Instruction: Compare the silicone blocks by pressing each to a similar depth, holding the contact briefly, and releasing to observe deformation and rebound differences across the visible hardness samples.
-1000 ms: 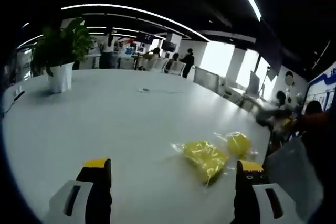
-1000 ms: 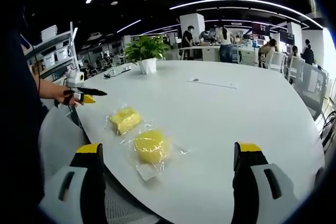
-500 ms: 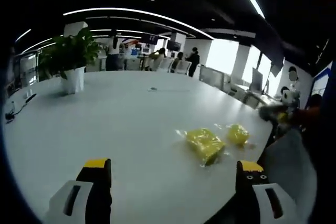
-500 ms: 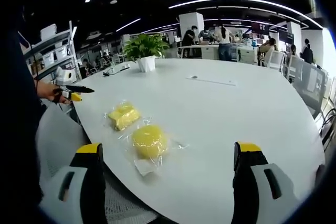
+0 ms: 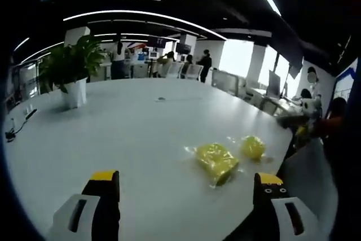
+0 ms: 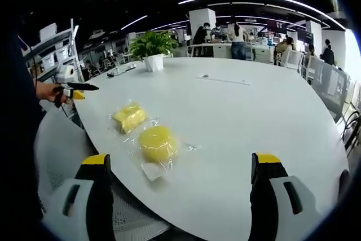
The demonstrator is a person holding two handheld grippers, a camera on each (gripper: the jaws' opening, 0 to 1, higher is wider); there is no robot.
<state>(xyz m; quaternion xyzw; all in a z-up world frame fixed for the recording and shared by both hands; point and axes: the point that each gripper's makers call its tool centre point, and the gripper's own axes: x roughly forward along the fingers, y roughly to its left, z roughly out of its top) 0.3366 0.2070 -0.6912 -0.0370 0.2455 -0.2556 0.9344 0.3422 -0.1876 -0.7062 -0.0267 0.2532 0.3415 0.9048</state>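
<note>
Two yellow silicone blocks in clear wrappers lie on the white table [image 6: 242,122] near its curved edge. One is a round block [image 6: 157,142] [image 5: 252,147], the other a squarish block [image 6: 130,117] [image 5: 217,160]. My right gripper [image 6: 183,165] is open, held above the table edge just short of the round block, nothing between its jaws. My left gripper [image 5: 186,178] is open too, over bare table to the left of the squarish block. From the right gripper view, the left gripper [image 6: 79,88] is off the table's edge in a hand. The right gripper [image 5: 294,120] looks blurred beyond the blocks.
A potted plant [image 5: 70,71] [image 6: 152,46] stands far back on the table [image 5: 130,134], and a thin cable or pen [image 6: 217,79] lies mid-table. A grey mesh chair [image 6: 59,162] is at the table's near edge. People sit and stand at desks in the background.
Both cameras have shifted a little. In the right gripper view the left gripper has drawn back from the table edge. The blocks have not moved, and both grippers stay open.
</note>
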